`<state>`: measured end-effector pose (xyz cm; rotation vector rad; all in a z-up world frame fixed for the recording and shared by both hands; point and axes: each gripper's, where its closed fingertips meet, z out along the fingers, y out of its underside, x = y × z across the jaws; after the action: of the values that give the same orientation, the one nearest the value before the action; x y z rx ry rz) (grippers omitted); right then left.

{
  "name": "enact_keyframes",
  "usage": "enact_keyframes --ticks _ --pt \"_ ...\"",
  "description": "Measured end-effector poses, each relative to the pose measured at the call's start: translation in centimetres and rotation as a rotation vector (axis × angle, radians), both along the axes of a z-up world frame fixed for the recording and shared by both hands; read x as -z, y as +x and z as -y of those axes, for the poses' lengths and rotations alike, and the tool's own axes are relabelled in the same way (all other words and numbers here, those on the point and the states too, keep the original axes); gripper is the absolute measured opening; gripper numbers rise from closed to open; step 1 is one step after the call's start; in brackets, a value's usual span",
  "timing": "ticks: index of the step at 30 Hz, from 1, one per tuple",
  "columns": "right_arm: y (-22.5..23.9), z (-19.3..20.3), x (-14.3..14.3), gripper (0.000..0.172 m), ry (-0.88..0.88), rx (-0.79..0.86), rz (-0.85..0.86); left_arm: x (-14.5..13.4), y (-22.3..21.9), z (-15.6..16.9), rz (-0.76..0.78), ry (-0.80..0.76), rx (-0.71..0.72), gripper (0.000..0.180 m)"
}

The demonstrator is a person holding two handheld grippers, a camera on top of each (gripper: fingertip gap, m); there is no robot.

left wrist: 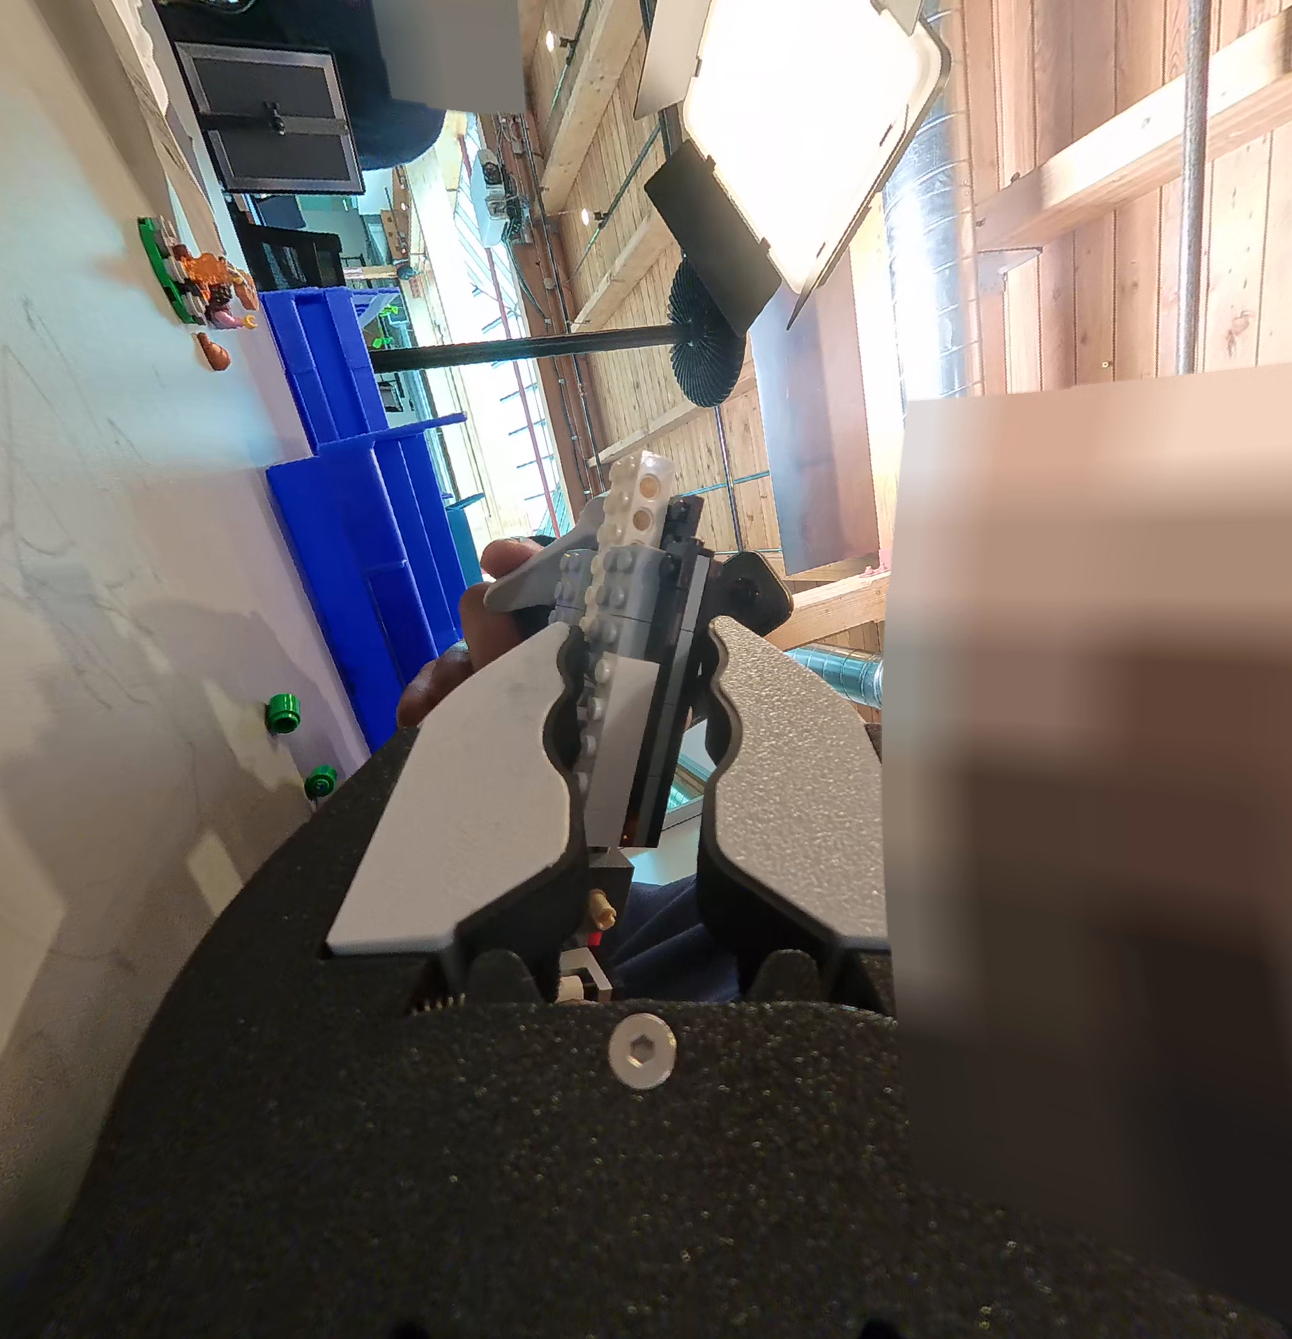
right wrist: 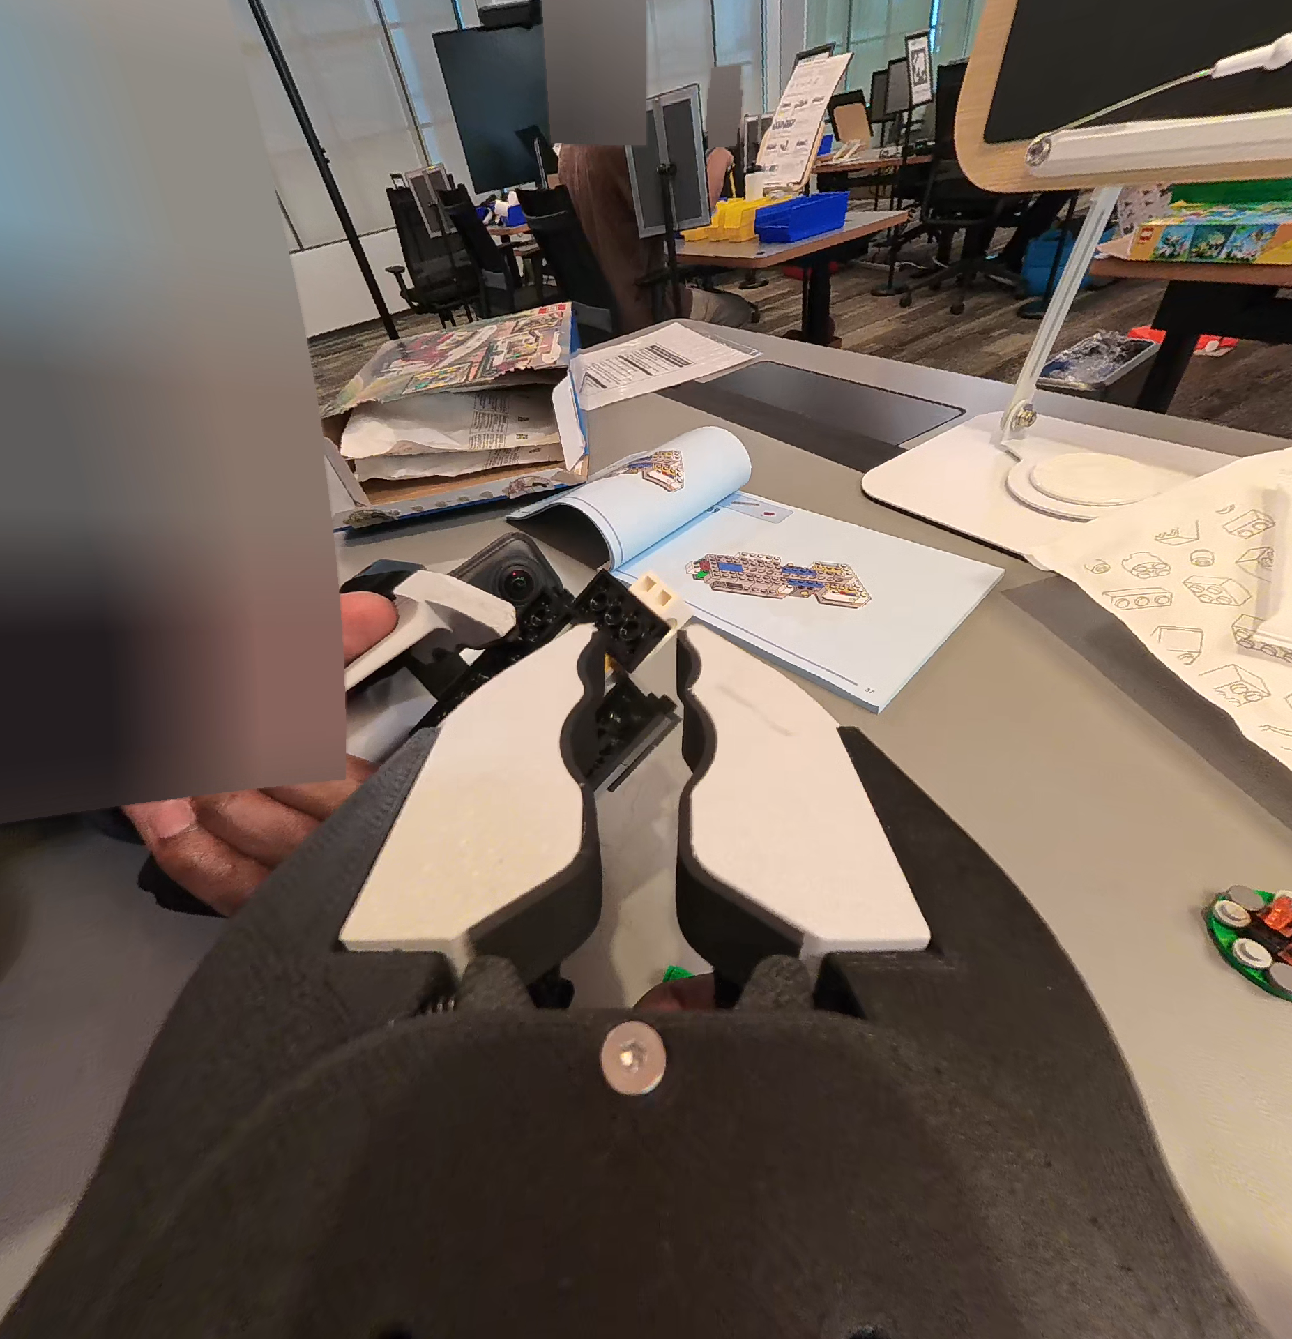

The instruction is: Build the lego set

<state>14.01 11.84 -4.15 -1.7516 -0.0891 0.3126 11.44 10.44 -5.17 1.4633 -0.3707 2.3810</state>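
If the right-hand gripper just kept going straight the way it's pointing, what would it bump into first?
Probably the open instruction booklet lying on the grey table, just beyond the brick assembly between the right gripper's fingertips. Depth is hard to judge, so that is a guess.

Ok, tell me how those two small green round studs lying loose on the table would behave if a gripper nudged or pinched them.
The two green studs look like small cylindrical plastic pieces, so a nudge would probably send them rolling or skidding across the smooth table. They are likely very light and rigid. Their glossy, curved sides could slip from the pads unless pinched squarely.
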Motion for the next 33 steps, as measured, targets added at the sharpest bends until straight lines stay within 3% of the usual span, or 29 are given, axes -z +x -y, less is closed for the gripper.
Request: enact_keyframes --ticks 14,23,33 --pt "-0.4 0.2 -0.5 0.031 -0.047 -0.080 -0.173 -0.2 -0.2 -0.2 0.017 0.004 -0.005 0.031" --pt "0.3 -0.2 -0.8 0.037 -0.107 -0.072 -0.191 -0.6 -0.3 0.6 0.036 0.057 0.010 0.030" --pt "-1.2 0.1 -0.9 0.033 -0.149 -0.193 -0.288 -1.3 -0.7 1.6 0.072 0.146 0.038 0.030"
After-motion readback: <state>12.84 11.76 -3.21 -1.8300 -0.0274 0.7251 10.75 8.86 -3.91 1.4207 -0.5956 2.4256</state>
